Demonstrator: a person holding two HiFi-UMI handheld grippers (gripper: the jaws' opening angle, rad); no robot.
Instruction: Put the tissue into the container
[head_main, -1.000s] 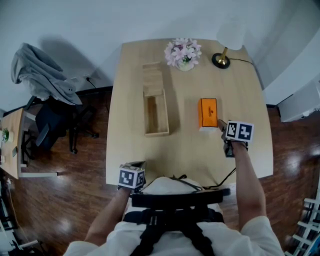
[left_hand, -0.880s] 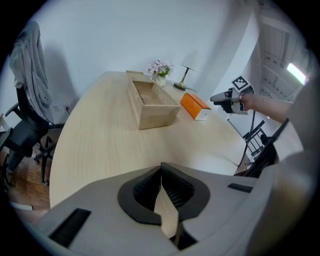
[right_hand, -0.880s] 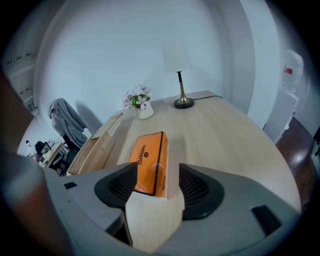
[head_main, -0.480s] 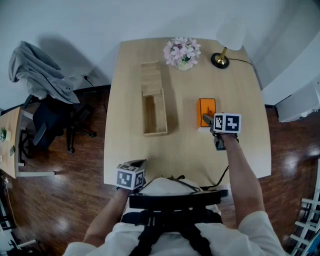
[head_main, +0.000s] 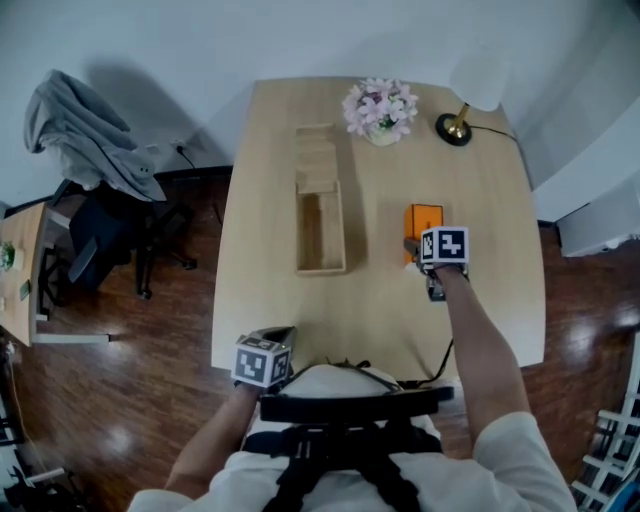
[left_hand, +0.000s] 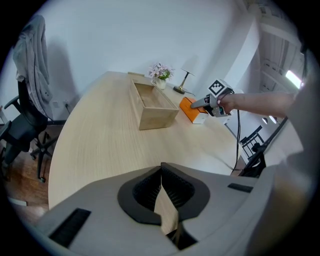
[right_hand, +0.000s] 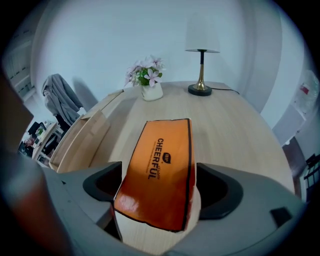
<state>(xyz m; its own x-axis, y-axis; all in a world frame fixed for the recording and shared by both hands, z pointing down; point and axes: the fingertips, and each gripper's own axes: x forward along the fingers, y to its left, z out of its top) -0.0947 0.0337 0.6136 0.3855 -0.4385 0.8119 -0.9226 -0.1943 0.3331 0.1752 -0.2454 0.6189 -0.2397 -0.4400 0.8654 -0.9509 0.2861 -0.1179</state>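
Note:
An orange tissue box (head_main: 424, 220) lies on the pale wooden table (head_main: 260, 280), right of a long open wooden container (head_main: 301, 232). My right gripper (head_main: 412, 247) is at the box's near end. In the right gripper view the tissue box (right_hand: 162, 160) fills the space between the two jaws of the right gripper (right_hand: 160, 190), which are opening and stand wide on either side of it. My left gripper (head_main: 283, 330) rests shut and empty at the table's near edge; in its own view the left gripper (left_hand: 161, 167) points towards the container (left_hand: 152, 107).
A vase of pink flowers (head_main: 381, 108) and a brass lamp (head_main: 465, 100) with its cable stand at the far end. A wooden lid (head_main: 316, 155) lies just beyond the container. A chair draped with grey cloth (head_main: 90, 140) stands left of the table.
My right gripper has moved left and forward from beside the tissue box to its near end. The left gripper has stayed at the table's edge.

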